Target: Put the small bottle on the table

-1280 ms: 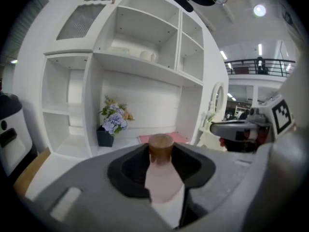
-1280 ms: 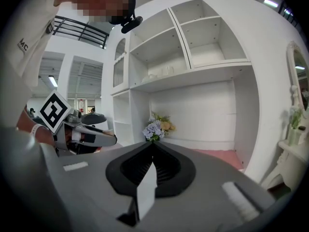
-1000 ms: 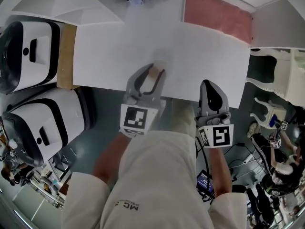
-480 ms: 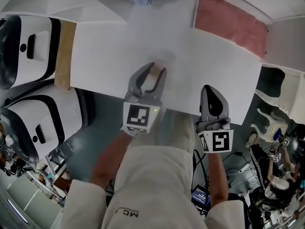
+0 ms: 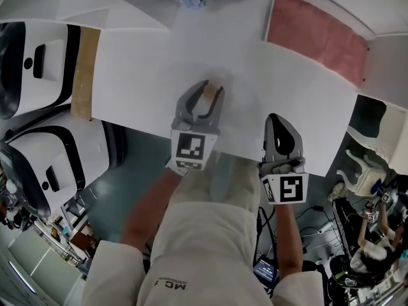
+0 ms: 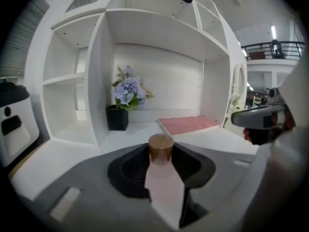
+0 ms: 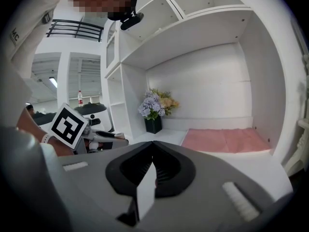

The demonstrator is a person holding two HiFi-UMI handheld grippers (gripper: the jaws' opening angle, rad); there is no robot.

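- L: left gripper (image 5: pixel 205 91) clamps small bottle (image 6: pixel 163 182) mid-body, jaws partway apart, above table (image 5: pixel 134 69) nr front edge.
- R: right gripper (image 5: pixel 278 121) closed, empty.
- Bottle prob. light, rigid, smooth; hold below cap (image 6: pixel 161 148).

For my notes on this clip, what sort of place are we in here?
Probably a mock home corner inside a large hall: white shelf unit, flower vase, pink mat, with a mezzanine railing beyond.
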